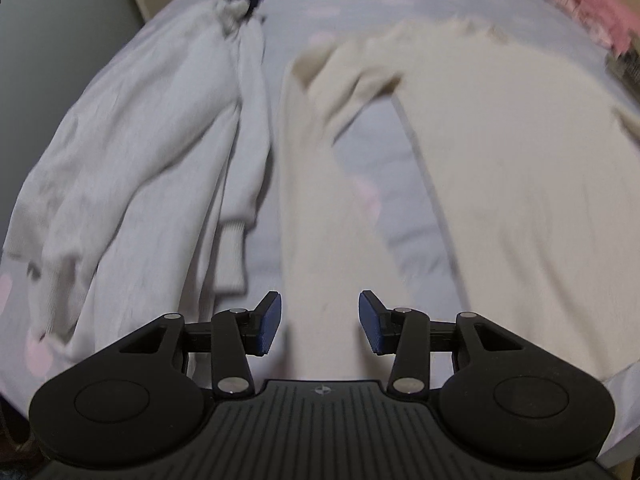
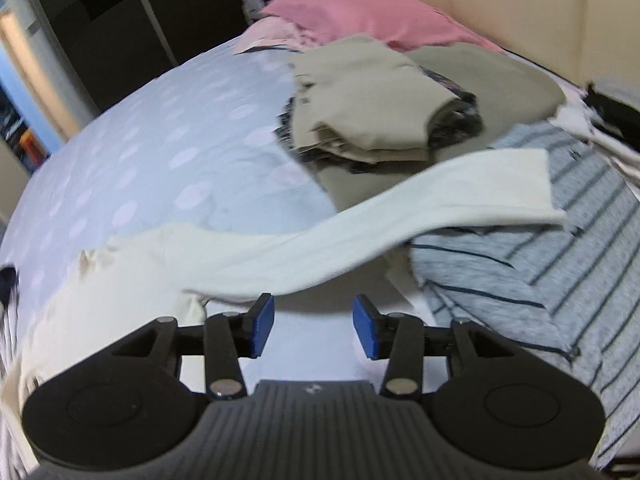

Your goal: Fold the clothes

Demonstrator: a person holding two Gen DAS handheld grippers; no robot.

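Below my left tool, in the left wrist view, a cream long-sleeved top is lying spread on the bed, body flat and front up as far as I can judge. One cream sleeve is running straight down toward me and passing under the gap between the fingers. The tool is standing wide with nothing between its blue pads; whether the pads are touching the cloth below I cannot tell. Just to the left a pale grey sweatshirt is lying loosely doubled, a ribbed cuff turned toward me, creased rather than squared off.

Over in the right wrist view, my right tool is also gaping wide and holding nothing. The other cream sleeve is stretching away to the right, its end resting on a grey striped garment that is lying open. Beyond that a stack of folded khaki pieces is sitting near a pink pillow.

I am judging the job partway along: some pieces are sitting folded in the stack, while the cream top, the striped garment and probably the grey sweatshirt are wanting folds. Both sleeves are lying outside the body, so the cream top is showing no fold.
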